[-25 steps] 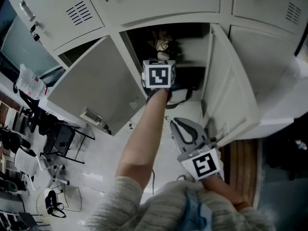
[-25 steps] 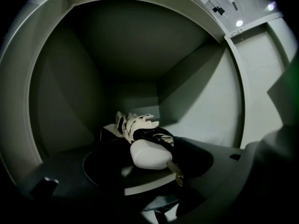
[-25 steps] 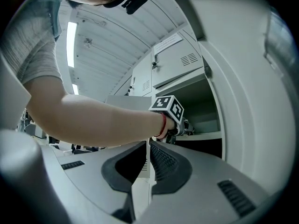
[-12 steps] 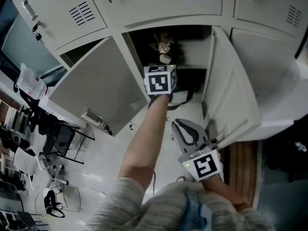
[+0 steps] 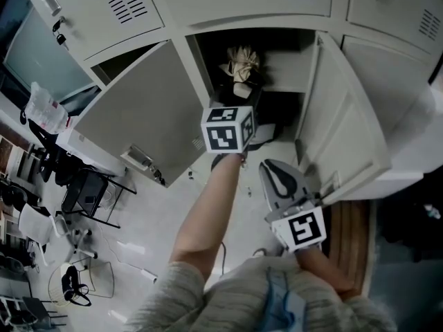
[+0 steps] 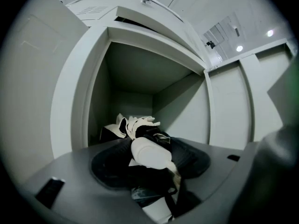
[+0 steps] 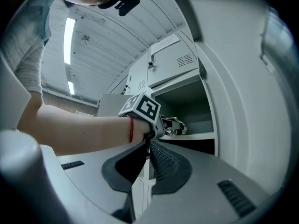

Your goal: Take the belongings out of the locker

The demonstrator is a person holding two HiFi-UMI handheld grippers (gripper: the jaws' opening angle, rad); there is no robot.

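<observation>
The open locker (image 5: 280,50) holds a pale crumpled bundle like gloves (image 5: 242,62) on its shelf, also in the left gripper view as gloves (image 6: 138,124) at the back. My left gripper (image 5: 237,113) is at the locker's mouth, its marker cube facing me. In its own view the left gripper (image 6: 152,169) is shut on a black bag with a strap, and a white rounded piece (image 6: 149,154) lies on top. My right gripper (image 5: 275,173) hangs lower, outside the locker, and in its own view it (image 7: 149,160) is shut with nothing in it.
The locker's grey door (image 5: 138,123) swings out at the left and a neighbouring door (image 5: 346,130) stands open at the right. Closed lockers (image 5: 90,12) are above. Chairs (image 5: 83,199) and a plastic bag (image 5: 45,113) are on the left, over white floor.
My left gripper has drawn back out of the locker toward me, bringing the black bag with it. The right gripper has hardly moved.
</observation>
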